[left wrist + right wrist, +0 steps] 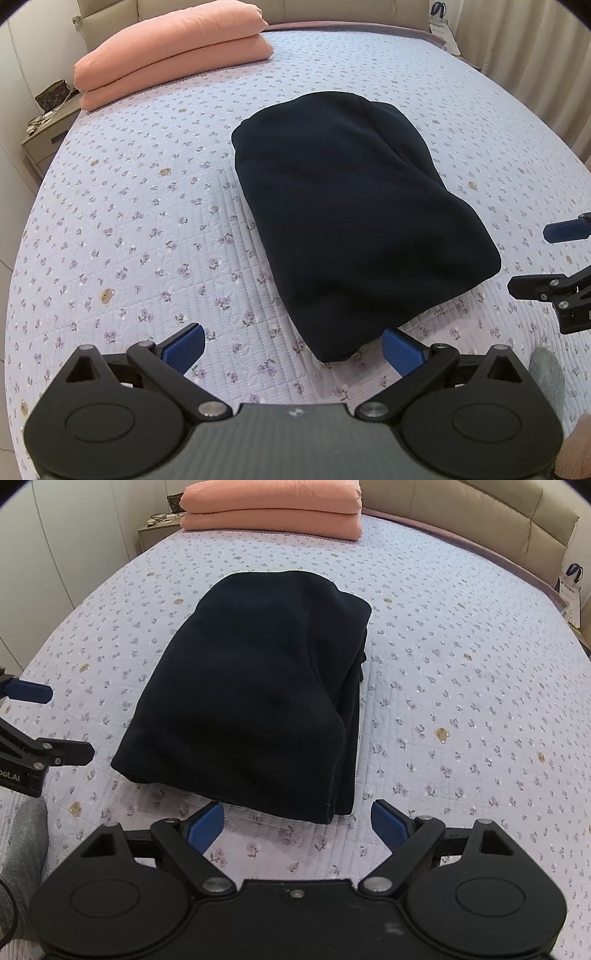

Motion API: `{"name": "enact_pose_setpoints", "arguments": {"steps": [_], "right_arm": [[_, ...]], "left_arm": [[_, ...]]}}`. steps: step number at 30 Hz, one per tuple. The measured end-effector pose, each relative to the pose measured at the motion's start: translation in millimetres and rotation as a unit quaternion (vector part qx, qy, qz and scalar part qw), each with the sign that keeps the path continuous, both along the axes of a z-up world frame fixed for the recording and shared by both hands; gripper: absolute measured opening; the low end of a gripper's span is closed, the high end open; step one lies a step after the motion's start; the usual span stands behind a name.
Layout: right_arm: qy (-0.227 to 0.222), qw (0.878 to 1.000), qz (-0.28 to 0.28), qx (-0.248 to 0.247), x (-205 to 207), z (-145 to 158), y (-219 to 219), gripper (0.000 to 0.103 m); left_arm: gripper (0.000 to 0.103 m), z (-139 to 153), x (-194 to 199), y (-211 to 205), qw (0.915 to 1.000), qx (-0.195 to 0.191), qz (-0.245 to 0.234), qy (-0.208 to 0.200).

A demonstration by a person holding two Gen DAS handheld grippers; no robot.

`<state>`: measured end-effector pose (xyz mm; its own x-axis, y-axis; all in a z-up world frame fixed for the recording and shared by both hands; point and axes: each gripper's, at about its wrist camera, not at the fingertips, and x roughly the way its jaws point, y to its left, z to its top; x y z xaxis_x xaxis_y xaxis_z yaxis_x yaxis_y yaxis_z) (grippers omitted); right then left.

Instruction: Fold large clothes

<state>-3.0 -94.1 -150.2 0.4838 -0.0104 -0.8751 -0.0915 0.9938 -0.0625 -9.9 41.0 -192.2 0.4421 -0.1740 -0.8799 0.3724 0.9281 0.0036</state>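
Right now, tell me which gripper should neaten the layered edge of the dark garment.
Probably right. The right gripper is open just before the dark garment, whose stacked layers show on its side. The left gripper, also open, faces the smoother edge.

a bedroom: quilted bed [147, 206], padded headboard [480, 520], nightstand [48, 129]

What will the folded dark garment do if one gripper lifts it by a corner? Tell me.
The dark garment would probably sag and unfold: it is soft cloth in loose stacked layers, visible along its right edge. It looks thick and bulky, so likely fairly heavy. Pushed across the quilt, it would probably bunch rather than slide.
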Motion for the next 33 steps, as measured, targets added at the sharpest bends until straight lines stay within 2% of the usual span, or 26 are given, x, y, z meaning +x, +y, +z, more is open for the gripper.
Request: {"name": "enact_pose_setpoints", "arguments": {"steps": [33], "right_arm": [[0.000,1.000,0.016,0.013,-0.5,1.1,3.0,0.102]], "left_arm": [[0.103,-1.5,2.5,3.7,0.9999,-0.004,0.013,0.001]]}}
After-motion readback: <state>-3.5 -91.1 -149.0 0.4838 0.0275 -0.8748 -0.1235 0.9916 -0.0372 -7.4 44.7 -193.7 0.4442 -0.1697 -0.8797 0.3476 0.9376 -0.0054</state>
